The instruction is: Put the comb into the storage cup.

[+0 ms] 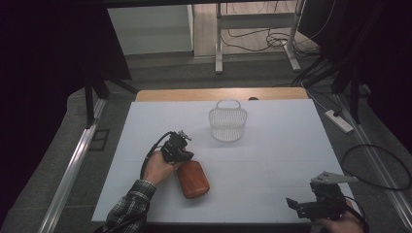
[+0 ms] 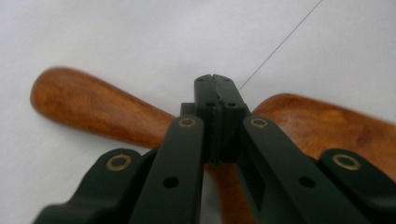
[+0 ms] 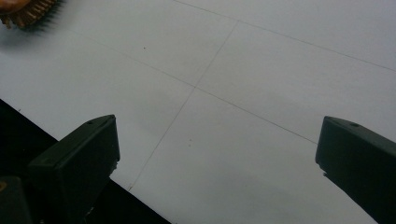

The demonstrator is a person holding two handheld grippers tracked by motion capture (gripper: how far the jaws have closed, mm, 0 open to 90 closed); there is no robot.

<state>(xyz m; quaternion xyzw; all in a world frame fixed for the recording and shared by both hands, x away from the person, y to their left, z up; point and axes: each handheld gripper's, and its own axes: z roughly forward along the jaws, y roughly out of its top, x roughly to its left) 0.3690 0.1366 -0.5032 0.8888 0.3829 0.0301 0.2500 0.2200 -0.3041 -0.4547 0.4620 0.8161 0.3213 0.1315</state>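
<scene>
A brown wooden brush [image 1: 193,179] lies on the white table [image 1: 272,155], left of the middle near the front. My left gripper [image 1: 185,158] points down at the brush's far end, held by a hand in a plaid sleeve. In the left gripper view my gripper [image 2: 215,86] is shut, its pads pressed together with nothing between them, just above the brush's narrow neck [image 2: 140,123]. I cannot tell whether the tips touch the wood. My right gripper [image 1: 297,208] rests at the front right corner. In its own view my right gripper [image 3: 219,154] stands wide open over bare table, with the brush's bristles [image 3: 28,11] at the top left corner.
A white mesh basket [image 1: 228,122] with a handle stands upright near the table's back edge, a little right of the brush. The table's front edge [image 3: 70,154] runs close under my right gripper. Beyond the table are metal frame legs and cables on the floor.
</scene>
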